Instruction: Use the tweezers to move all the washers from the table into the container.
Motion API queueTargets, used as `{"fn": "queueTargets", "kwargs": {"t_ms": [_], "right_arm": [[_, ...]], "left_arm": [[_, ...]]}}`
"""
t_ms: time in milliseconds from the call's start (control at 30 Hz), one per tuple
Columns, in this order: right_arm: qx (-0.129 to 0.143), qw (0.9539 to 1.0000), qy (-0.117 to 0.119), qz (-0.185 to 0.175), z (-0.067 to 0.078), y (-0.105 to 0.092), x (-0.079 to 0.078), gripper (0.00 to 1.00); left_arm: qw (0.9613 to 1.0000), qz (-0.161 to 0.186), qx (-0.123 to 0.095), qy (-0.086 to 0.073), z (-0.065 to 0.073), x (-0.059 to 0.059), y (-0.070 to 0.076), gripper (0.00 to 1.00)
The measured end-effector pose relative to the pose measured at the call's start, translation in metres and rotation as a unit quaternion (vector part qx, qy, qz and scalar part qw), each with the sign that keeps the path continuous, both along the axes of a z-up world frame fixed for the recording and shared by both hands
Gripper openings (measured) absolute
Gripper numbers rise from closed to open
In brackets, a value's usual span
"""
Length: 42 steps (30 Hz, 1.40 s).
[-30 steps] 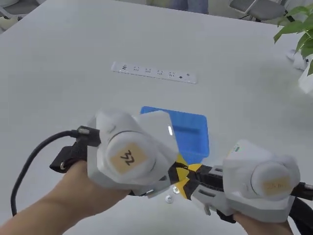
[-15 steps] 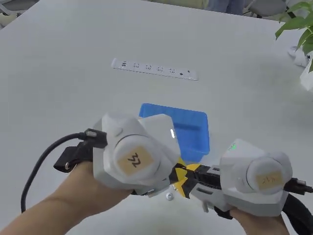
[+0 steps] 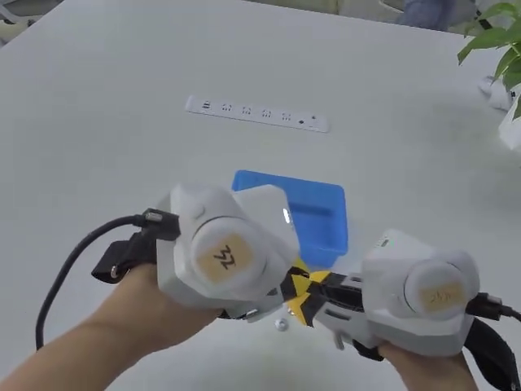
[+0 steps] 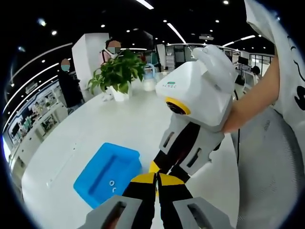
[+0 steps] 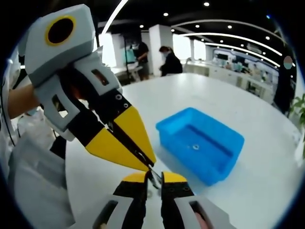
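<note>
The tweezers [image 5: 150, 170] are being held between the closed jaws of the left gripper [image 4: 157, 180]. Their tip is being surrounded by the narrow jaws of the right gripper [image 5: 153, 179]; whether it is being pressed cannot be told. Both grippers are being held just beside the blue container [image 3: 321, 213], in which washers [image 4: 112, 184] are lying. One washer [image 3: 281, 324] is lying on the table [image 3: 122, 122] under the grippers.

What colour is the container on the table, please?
The container is bright blue, plain with no pattern; the right gripper view shows it best.
</note>
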State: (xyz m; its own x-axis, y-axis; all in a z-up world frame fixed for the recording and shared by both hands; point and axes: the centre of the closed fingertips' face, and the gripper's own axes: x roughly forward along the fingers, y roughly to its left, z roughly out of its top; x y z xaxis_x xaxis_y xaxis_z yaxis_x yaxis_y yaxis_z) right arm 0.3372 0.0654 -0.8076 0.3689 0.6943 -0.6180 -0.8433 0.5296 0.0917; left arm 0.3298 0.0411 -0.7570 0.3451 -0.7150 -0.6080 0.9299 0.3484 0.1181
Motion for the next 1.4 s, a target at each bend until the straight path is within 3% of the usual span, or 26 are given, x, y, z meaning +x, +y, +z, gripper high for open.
{"fn": "queueTargets", "kwargs": {"t_ms": [67, 167, 300, 400, 633, 867, 967, 1067, 1200, 1400], "right_arm": [[-0.007, 1.0000, -0.001, 0.004, 0.000, 0.000, -0.001, 0.06], [-0.032, 0.9990, -0.022, 0.021, 0.000, -0.001, -0.002, 0.05], [-0.050, 0.9979, -0.030, 0.030, 0.000, -0.003, -0.005, 0.04], [-0.054, 0.9975, -0.034, 0.031, 0.003, -0.003, -0.006, 0.04], [-0.044, 0.9973, -0.051, 0.028, 0.027, -0.005, 0.000, 0.04], [-0.040, 0.9961, -0.075, 0.022, 0.051, -0.004, 0.013, 0.03], [-0.028, 0.9967, -0.074, 0.016, 0.060, -0.001, 0.020, 0.03], [-0.026, 0.9955, -0.090, 0.014, 0.069, 0.004, 0.028, 0.03], [-0.040, 0.9925, -0.114, 0.019, 0.076, 0.005, 0.039, 0.03], [-0.042, 0.9916, -0.121, 0.015, 0.076, 0.006, 0.057, 0.04]], "left_arm": [[1.0000, 0.000, -0.001, 0.003, 0.000, 0.000, -0.001, 0.00], [1.0000, -0.004, -0.001, 0.005, 0.000, -0.001, -0.003, 0.00], [0.9997, -0.018, 0.014, -0.005, 0.000, -0.005, -0.008, 0.00], [0.9994, -0.026, 0.021, -0.011, 0.002, -0.007, -0.010, 0.00], [0.9983, -0.034, 0.023, -0.040, 0.025, -0.003, -0.013, 0.00], [0.9977, -0.031, 0.008, -0.061, 0.049, 0.007, -0.014, 0.00], [0.9965, -0.029, 0.010, -0.078, 0.057, 0.014, -0.014, 0.00], [0.9956, -0.028, 0.011, -0.088, 0.063, 0.019, -0.014, 0.00], [0.9949, -0.024, 0.007, -0.098, 0.071, 0.029, -0.011, 0.00], [0.9941, -0.013, 0.006, -0.108, 0.071, 0.047, -0.010, 0.00]]}}
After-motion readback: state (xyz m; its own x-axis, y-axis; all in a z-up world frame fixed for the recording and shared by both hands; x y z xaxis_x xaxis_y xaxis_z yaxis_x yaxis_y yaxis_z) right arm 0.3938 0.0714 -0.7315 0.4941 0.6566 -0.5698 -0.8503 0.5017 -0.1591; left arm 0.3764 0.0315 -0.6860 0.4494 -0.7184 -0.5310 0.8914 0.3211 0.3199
